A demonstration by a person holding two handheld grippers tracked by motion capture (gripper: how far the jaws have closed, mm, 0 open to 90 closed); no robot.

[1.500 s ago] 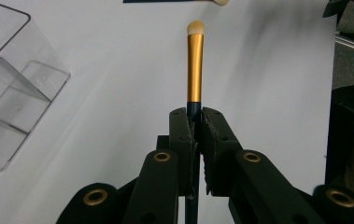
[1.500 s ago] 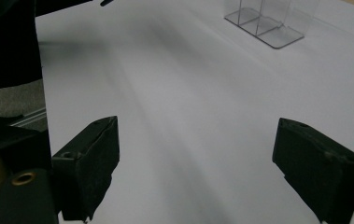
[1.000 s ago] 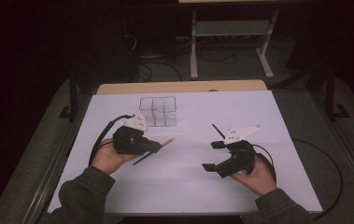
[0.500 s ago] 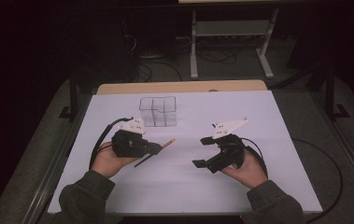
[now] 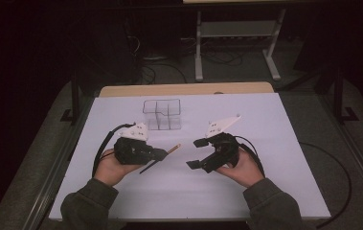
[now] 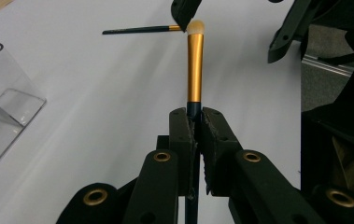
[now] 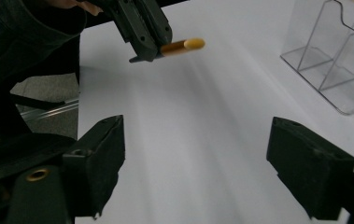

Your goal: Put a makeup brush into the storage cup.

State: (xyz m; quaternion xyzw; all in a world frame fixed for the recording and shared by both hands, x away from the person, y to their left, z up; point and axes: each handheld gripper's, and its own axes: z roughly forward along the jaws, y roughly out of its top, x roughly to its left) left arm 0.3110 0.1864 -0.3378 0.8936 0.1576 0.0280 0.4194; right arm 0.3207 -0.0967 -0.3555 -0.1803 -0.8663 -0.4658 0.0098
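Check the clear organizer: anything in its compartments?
Empty. In the high view the clear organizer shows bare compartments; the makeup brush is outside it, clamped in the left gripper.

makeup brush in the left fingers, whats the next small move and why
Probably bring the right gripper toward the gold end of the makeup brush, fingers either side. The left gripper is shut on the brush's dark handle, its pale tip pointing at the right gripper, whose fingers have just been closing a little but stand wide with nothing between them. The clear organizer waits behind, so a handover looks likely.

Blk grippers (image 5: 205, 153), olive sleeves (image 5: 85, 206)
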